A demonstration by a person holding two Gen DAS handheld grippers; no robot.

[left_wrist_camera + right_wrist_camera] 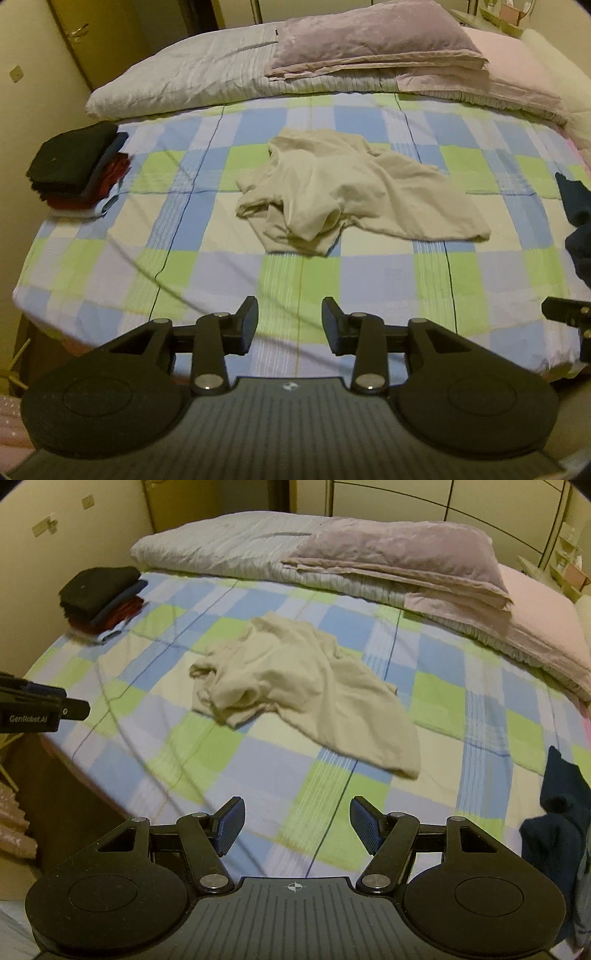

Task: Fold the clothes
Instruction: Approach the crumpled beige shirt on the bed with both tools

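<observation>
Cream shirt crumpled mid-bed, both claws empty

Cream shirt (354,192) lies rumpled at centre of checked bed (184,229), w/ nothing on it. L claw (290,325) & R claw (297,827) hover over near edge, jaws apart, well short of shirt. Folded stack (74,162) at far-left corner, dark garments (561,812) at right edge, pillows (369,37) behind

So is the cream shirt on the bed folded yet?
Not folded. The cream shirt lies crumpled and bunched on the checked bedsheet, untouched by either gripper.
</observation>
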